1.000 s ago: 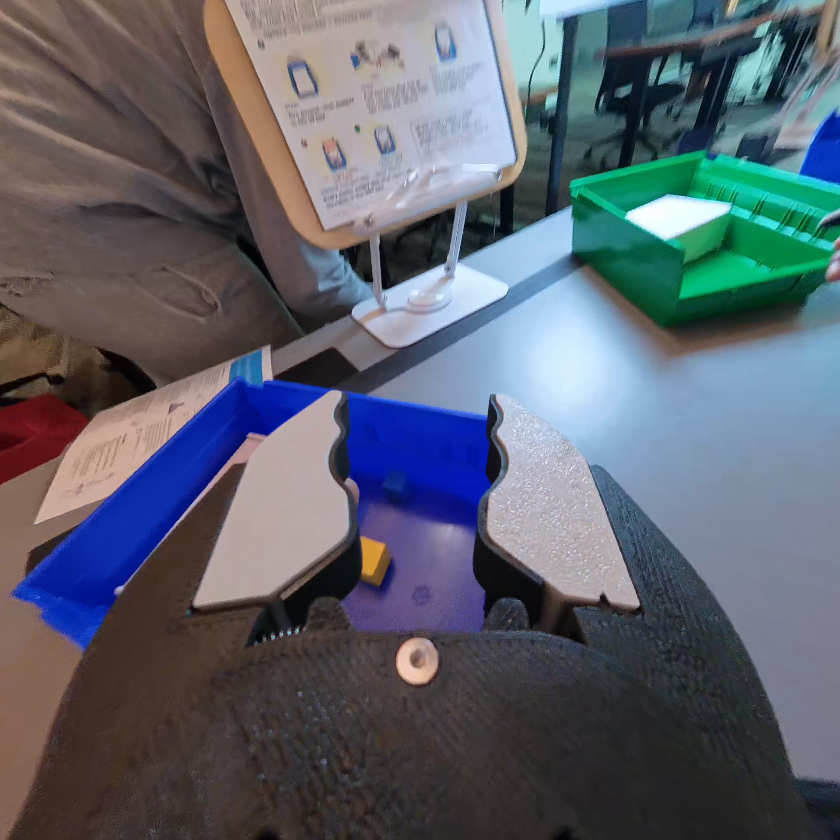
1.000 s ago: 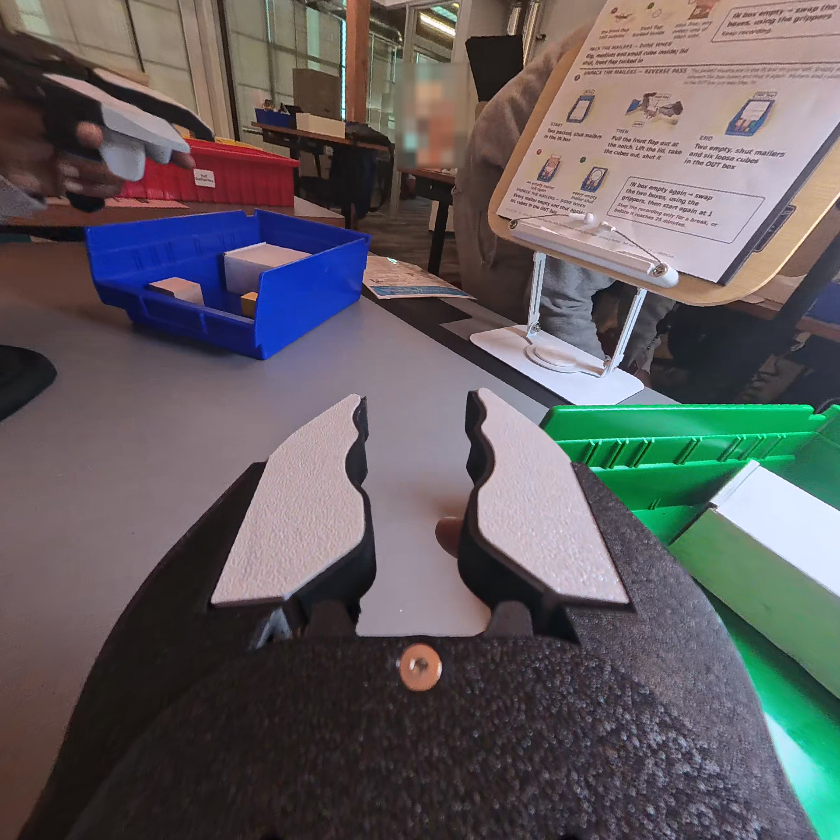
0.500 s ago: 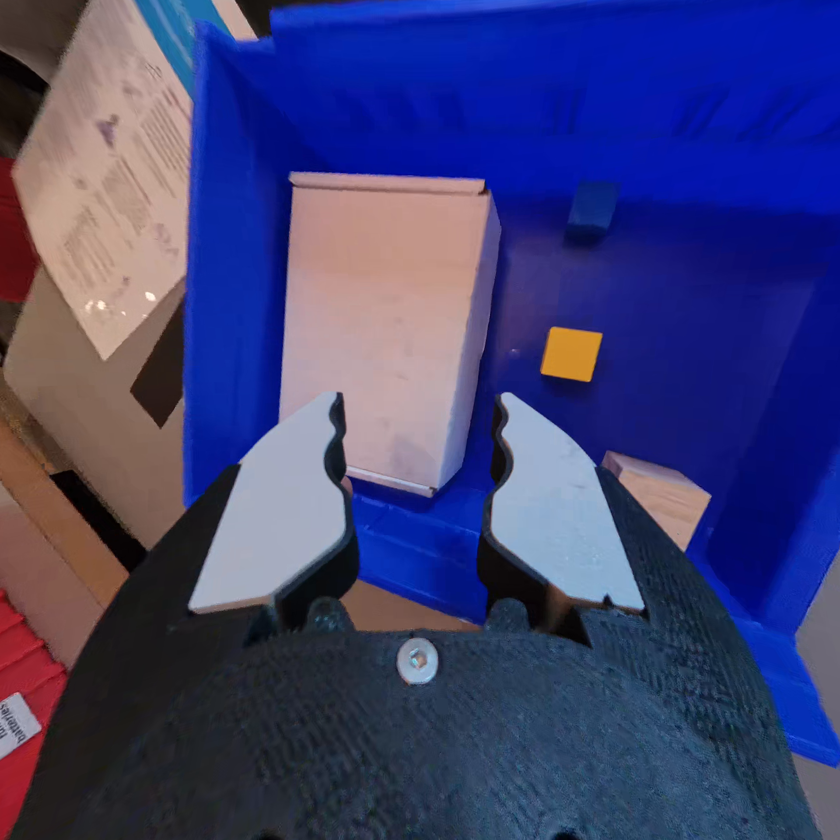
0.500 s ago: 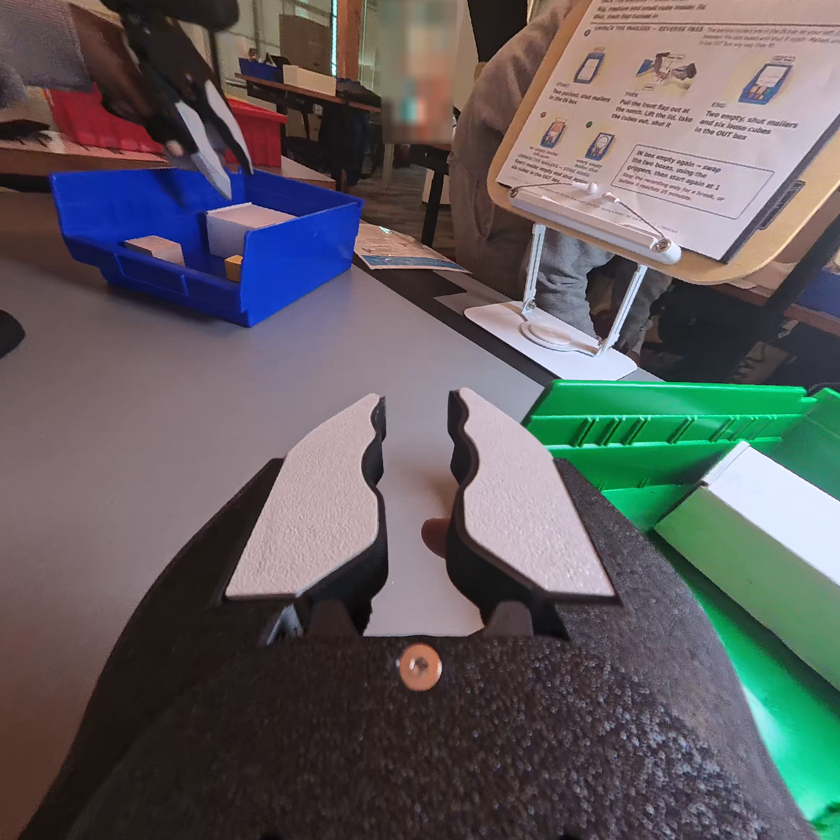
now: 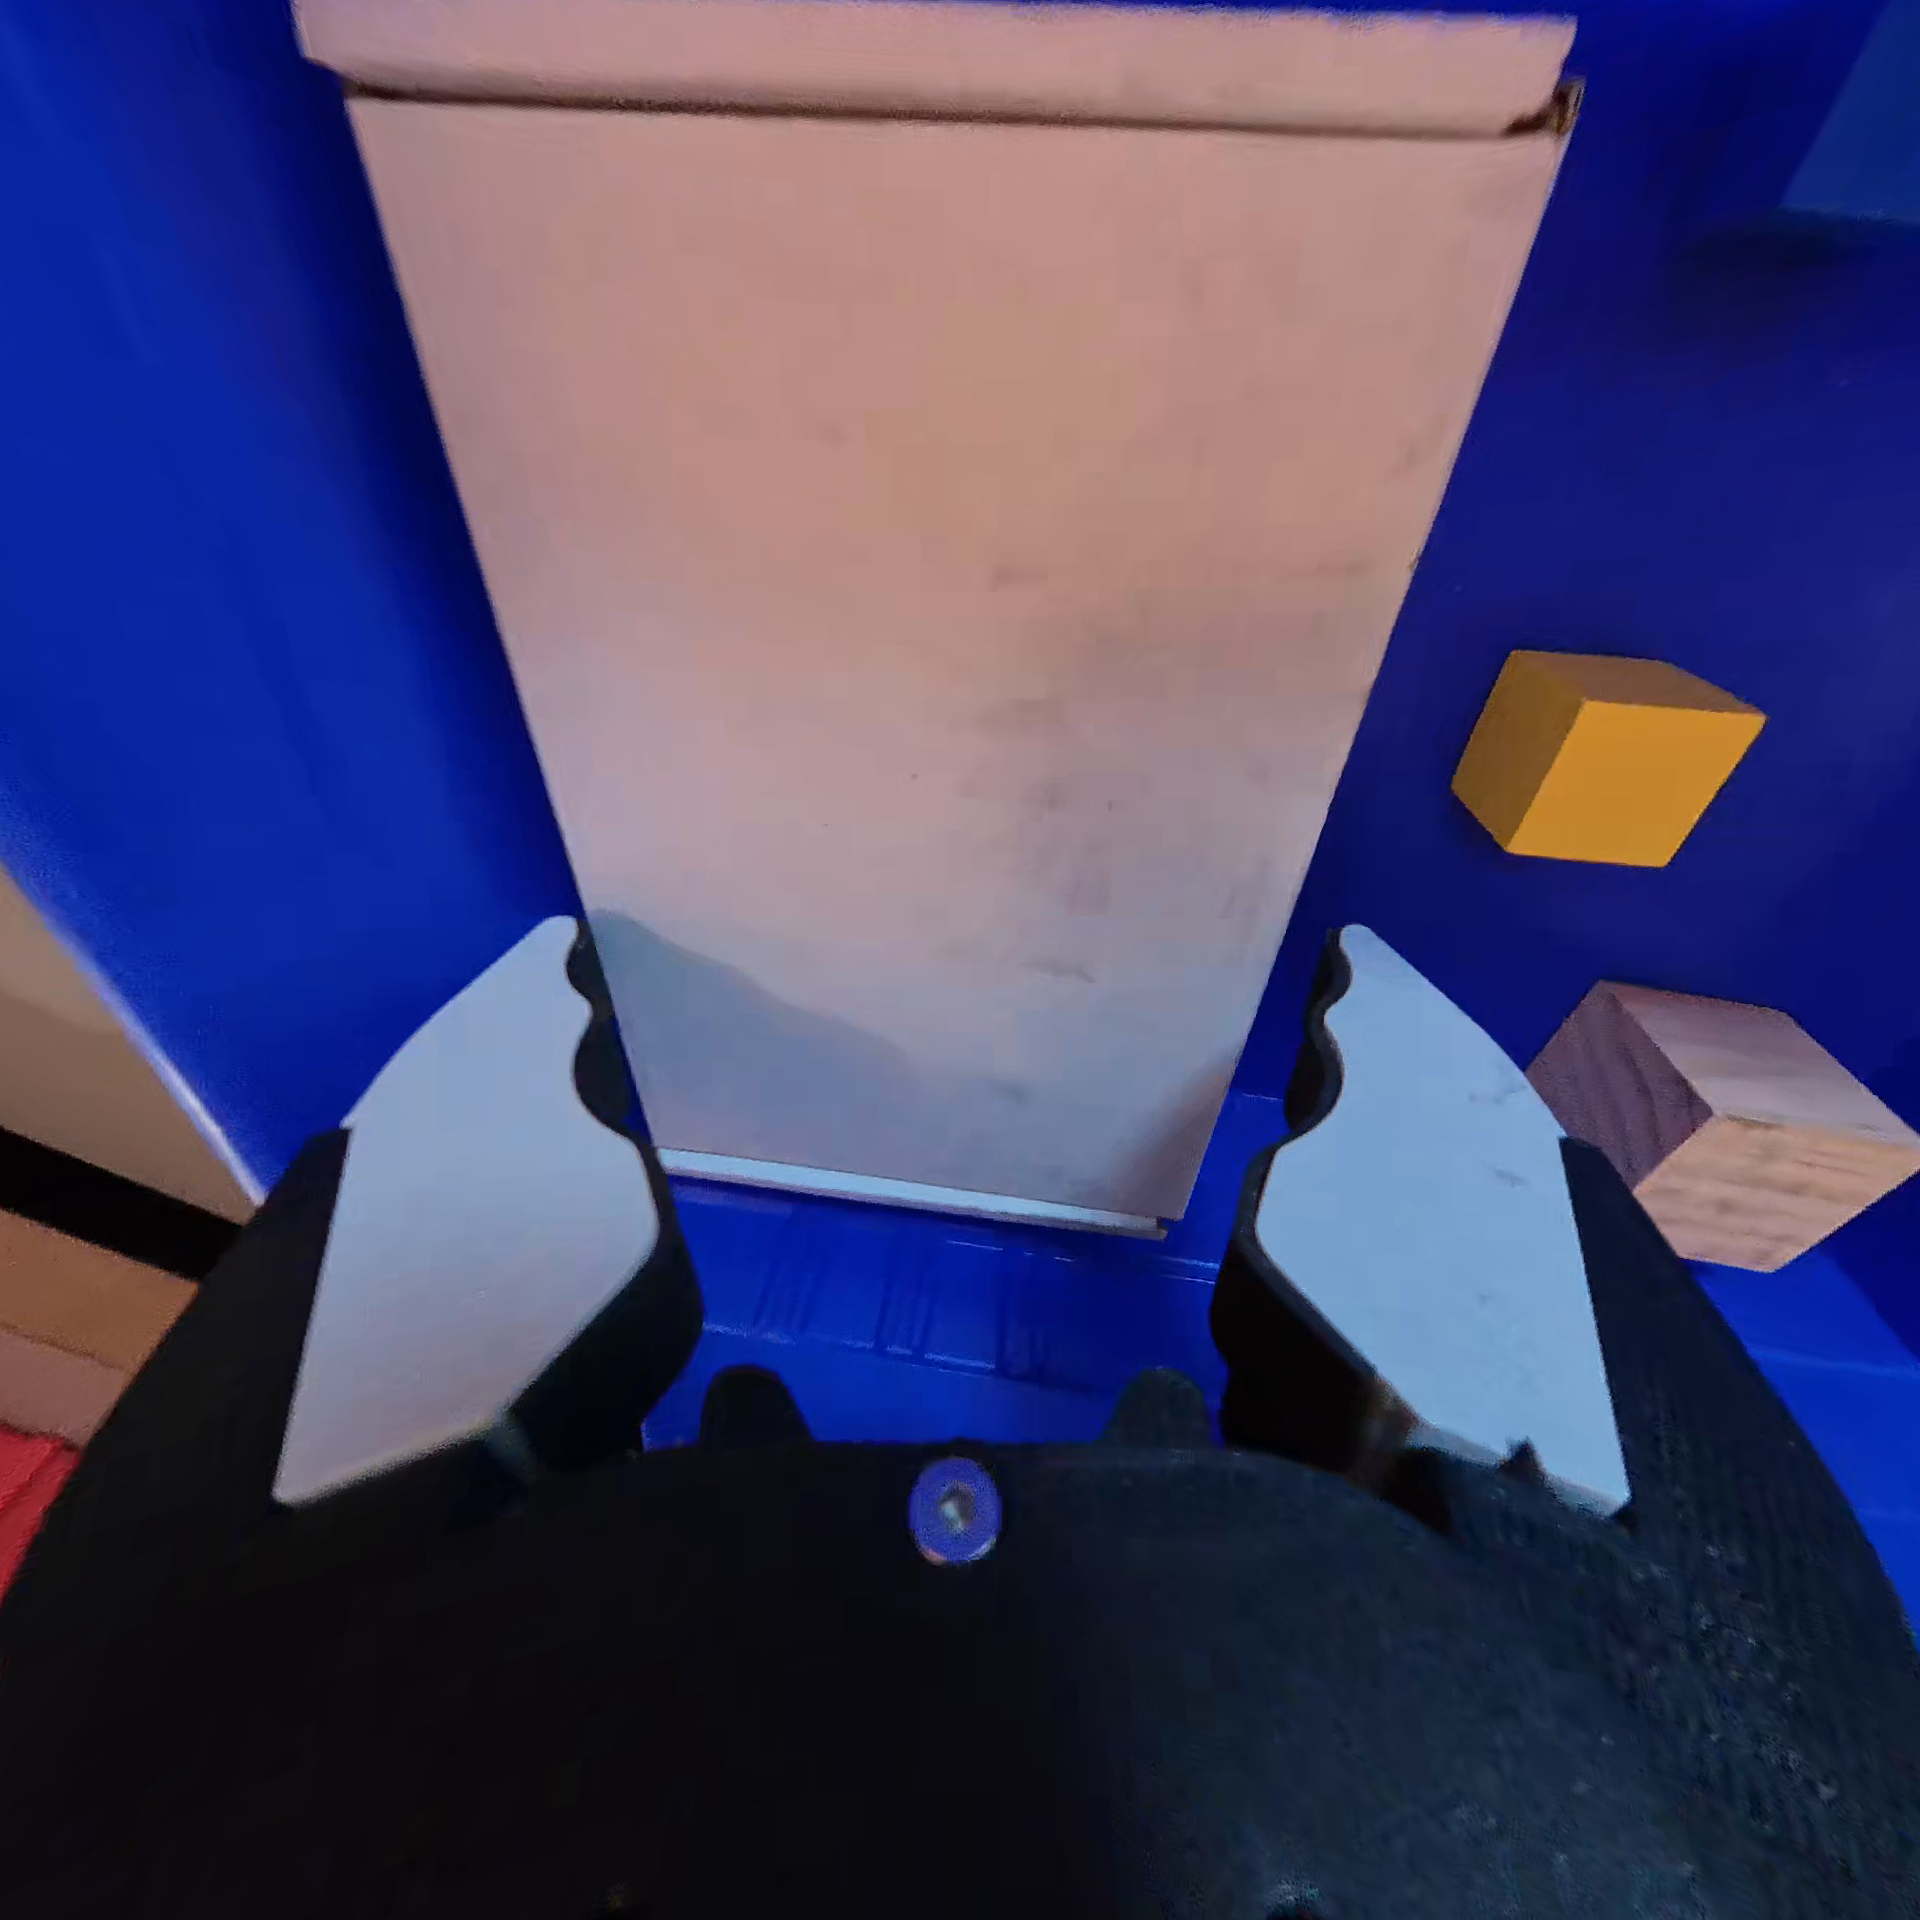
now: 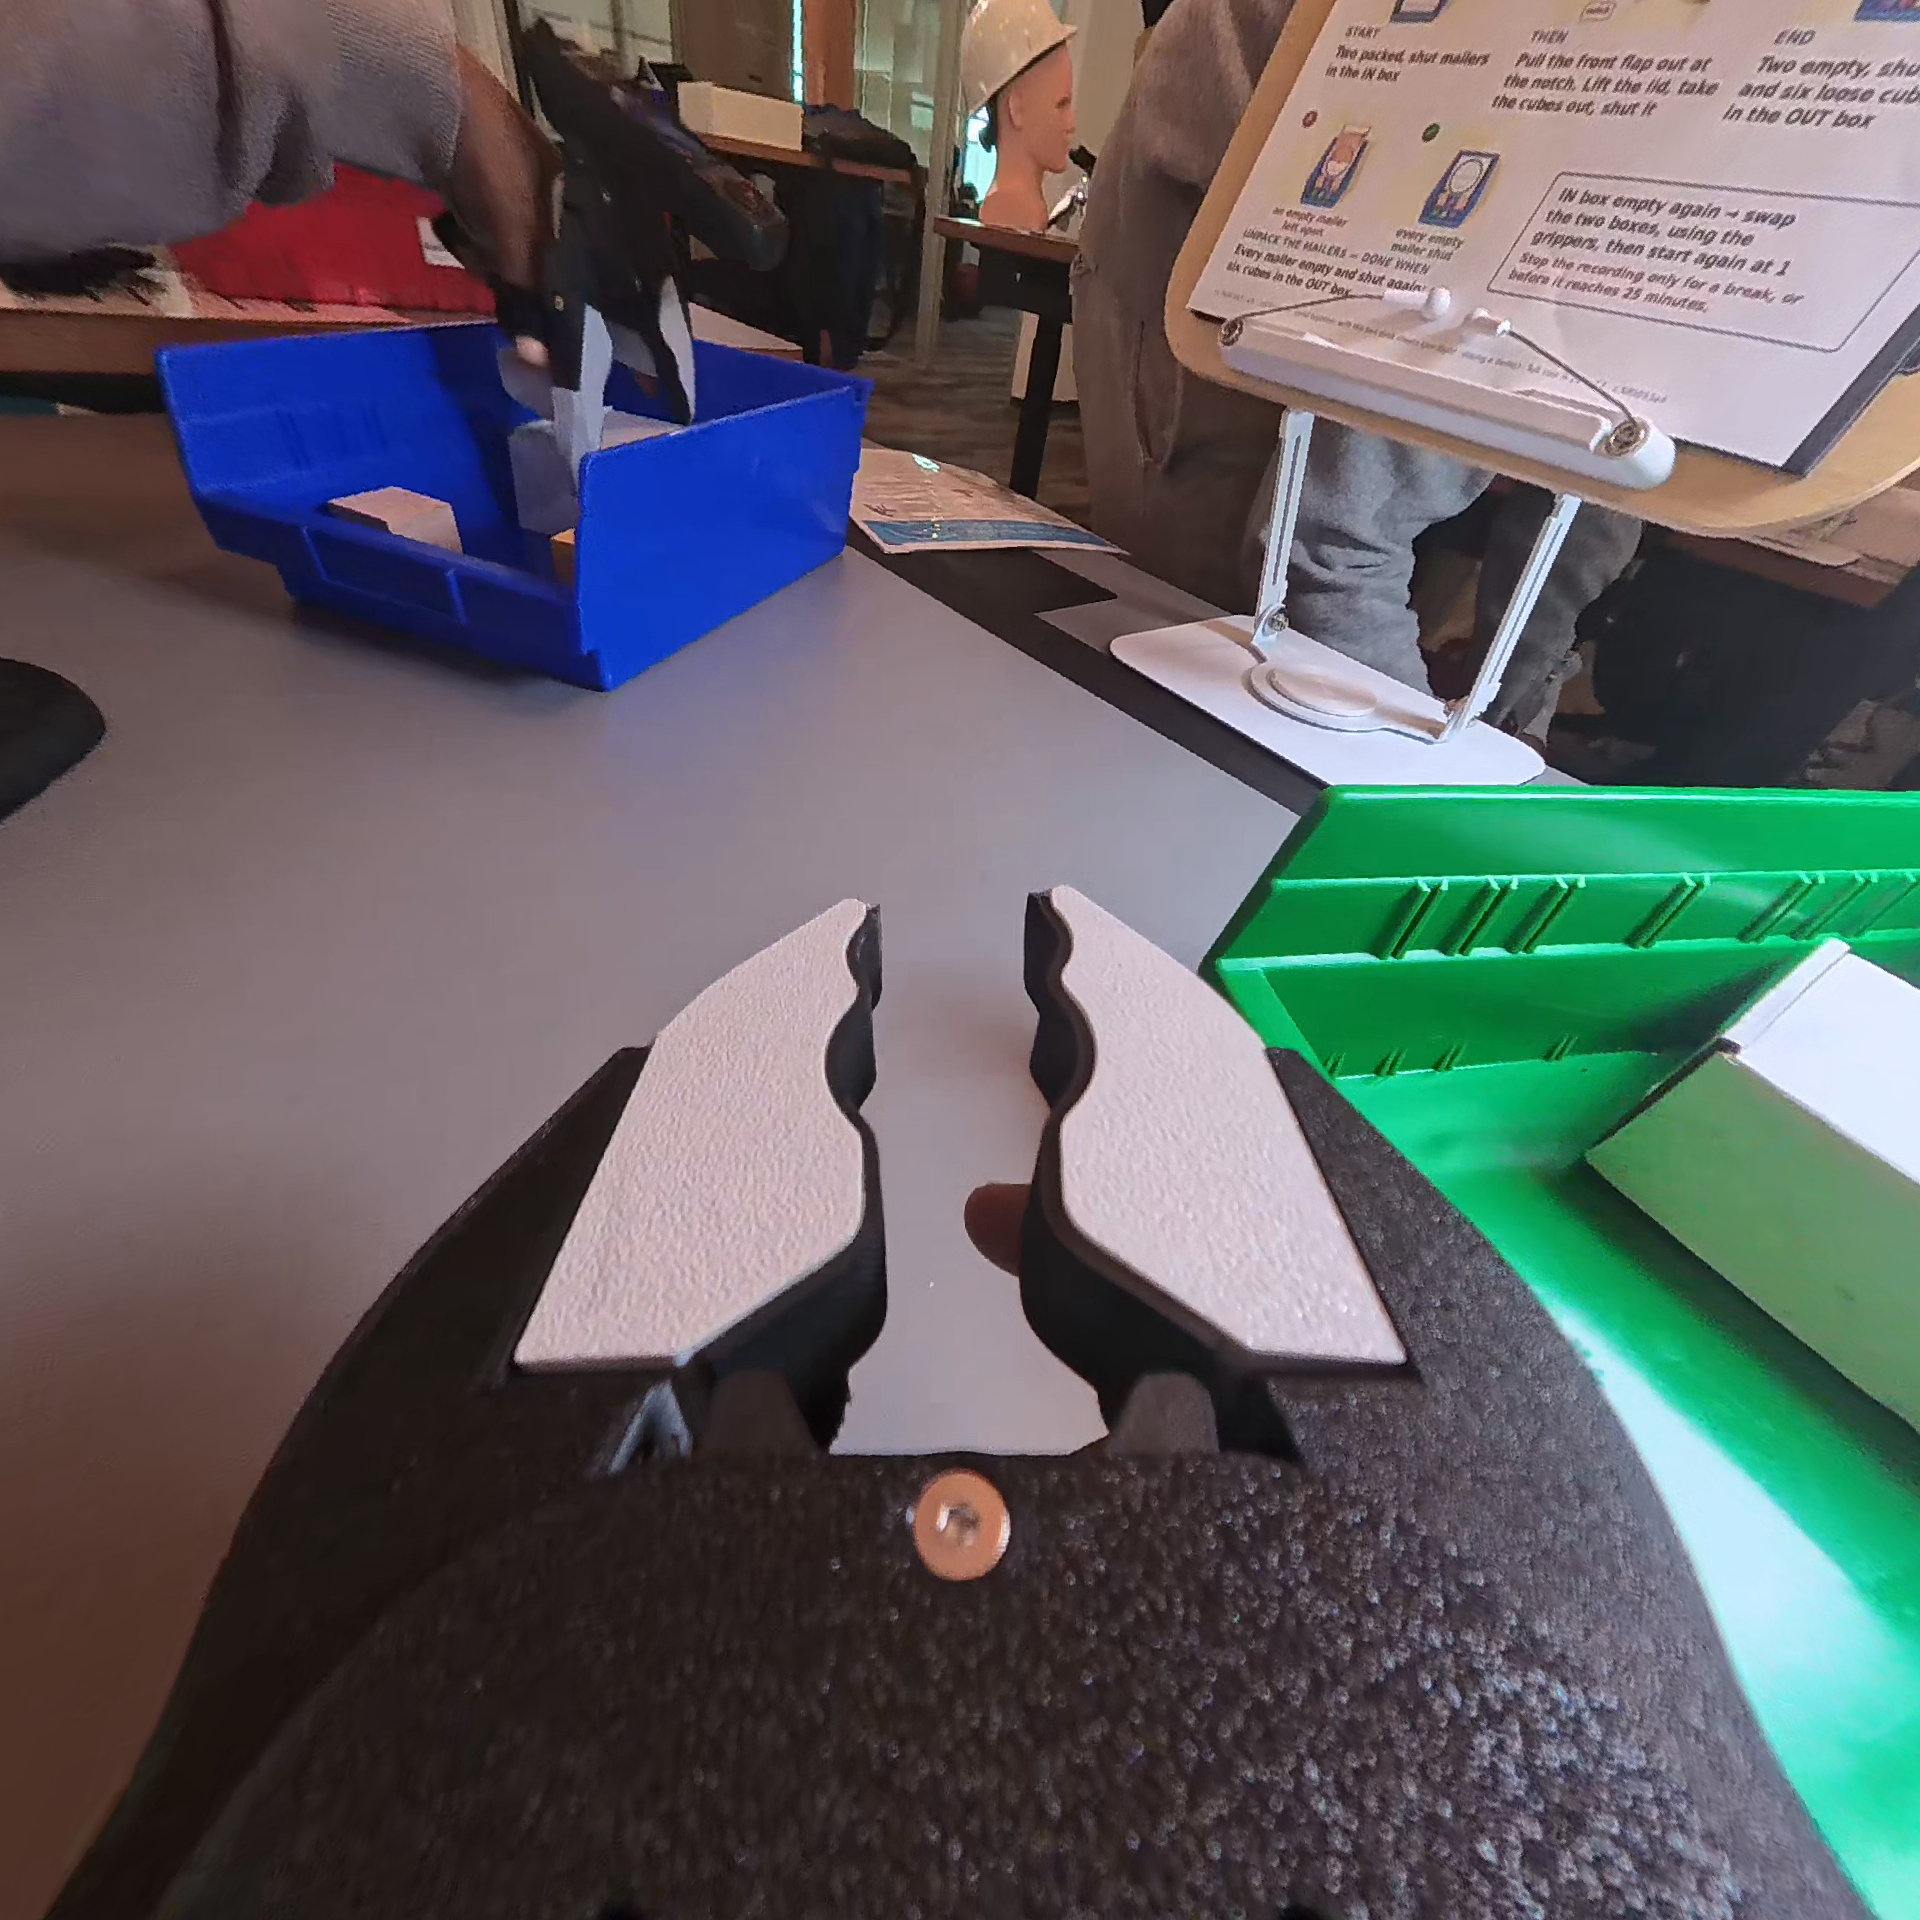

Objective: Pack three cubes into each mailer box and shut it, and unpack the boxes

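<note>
Lying flat, mailer box [image 5: 935,582] runs lengthwise from left hand-held gripper [image 5: 956,1091].

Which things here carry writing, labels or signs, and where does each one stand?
Instruction sheet on the clip stand: print and small pictures, wording not copied.
Leaflet on the table behind the blue bin: too small.
Label on the red bin: blurred.
Mailer box in the left wrist view: none.

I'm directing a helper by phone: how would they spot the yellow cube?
Find the blue bin on the grey table. Inside, right of the shut mailer box, two cubes sit close together. Ours is the yellow cube, smaller than the wooden cube.
</note>
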Demonstrator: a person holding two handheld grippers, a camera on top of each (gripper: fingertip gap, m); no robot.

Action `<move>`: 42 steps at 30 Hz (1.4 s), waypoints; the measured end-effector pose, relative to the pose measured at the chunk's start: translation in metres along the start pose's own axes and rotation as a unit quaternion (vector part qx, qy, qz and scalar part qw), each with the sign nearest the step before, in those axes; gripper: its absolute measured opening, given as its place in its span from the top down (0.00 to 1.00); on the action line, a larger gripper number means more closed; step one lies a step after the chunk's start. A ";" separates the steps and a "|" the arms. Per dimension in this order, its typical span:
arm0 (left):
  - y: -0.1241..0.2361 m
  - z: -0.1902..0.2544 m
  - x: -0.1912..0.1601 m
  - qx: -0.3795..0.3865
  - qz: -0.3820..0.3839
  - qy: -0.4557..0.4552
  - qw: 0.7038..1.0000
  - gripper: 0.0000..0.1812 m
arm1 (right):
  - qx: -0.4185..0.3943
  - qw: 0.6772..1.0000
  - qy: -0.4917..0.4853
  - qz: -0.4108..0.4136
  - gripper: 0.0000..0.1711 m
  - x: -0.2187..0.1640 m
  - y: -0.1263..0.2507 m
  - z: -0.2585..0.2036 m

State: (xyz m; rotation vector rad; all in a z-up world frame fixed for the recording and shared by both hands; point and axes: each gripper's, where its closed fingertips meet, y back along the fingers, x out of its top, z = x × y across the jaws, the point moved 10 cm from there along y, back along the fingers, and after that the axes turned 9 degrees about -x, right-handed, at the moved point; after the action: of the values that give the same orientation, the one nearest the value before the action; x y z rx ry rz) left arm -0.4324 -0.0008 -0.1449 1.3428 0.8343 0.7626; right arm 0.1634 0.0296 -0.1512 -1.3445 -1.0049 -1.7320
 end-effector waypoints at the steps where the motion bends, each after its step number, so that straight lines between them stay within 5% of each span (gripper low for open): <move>1: -0.001 -0.001 0.002 0.008 -0.010 -0.005 1.000 0.30 | 0.003 1.000 -0.003 -0.002 0.85 -0.001 0.000 0.000; 10: 0.003 0.019 0.006 0.013 -0.085 -0.064 0.994 0.35 | 0.015 1.000 -0.011 -0.012 0.85 -0.004 -0.004 0.002; 15: -0.021 0.017 0.007 0.015 -0.070 -0.064 0.995 0.23 | 0.019 1.000 -0.006 -0.013 0.85 -0.003 -0.001 0.001; 19: -0.023 0.018 0.004 0.031 -0.049 -0.078 0.995 0.23 | 0.018 1.000 -0.004 -0.005 0.85 0.000 0.001 0.001; 25: 0.034 0.038 -0.010 0.061 0.008 -0.083 0.995 0.23 | 0.018 1.000 -0.008 0.001 0.85 0.003 0.002 0.002; 30: 0.113 0.112 -0.003 0.020 0.145 -0.149 0.978 0.23 | 0.017 0.999 0.036 0.016 0.82 0.009 0.005 -0.008; 33: 0.125 0.184 0.014 -0.054 0.186 -0.240 0.951 0.24 | 0.020 0.995 0.093 0.024 0.73 0.016 0.005 -0.020; 38: 0.075 0.297 0.053 -0.238 0.145 -0.371 0.886 0.23 | 0.063 0.972 0.221 0.044 0.61 0.033 0.011 -0.058; 42: 0.025 0.346 0.087 -0.344 0.063 -0.410 0.842 0.23 | 0.100 0.948 0.299 0.044 0.54 0.043 0.019 -0.089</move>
State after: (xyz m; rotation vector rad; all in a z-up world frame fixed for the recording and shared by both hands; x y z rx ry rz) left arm -0.0906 -0.0996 -0.1125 0.9122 -0.2219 0.4324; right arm 0.1339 -0.0613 -0.1198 -0.6552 -0.7291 -1.7544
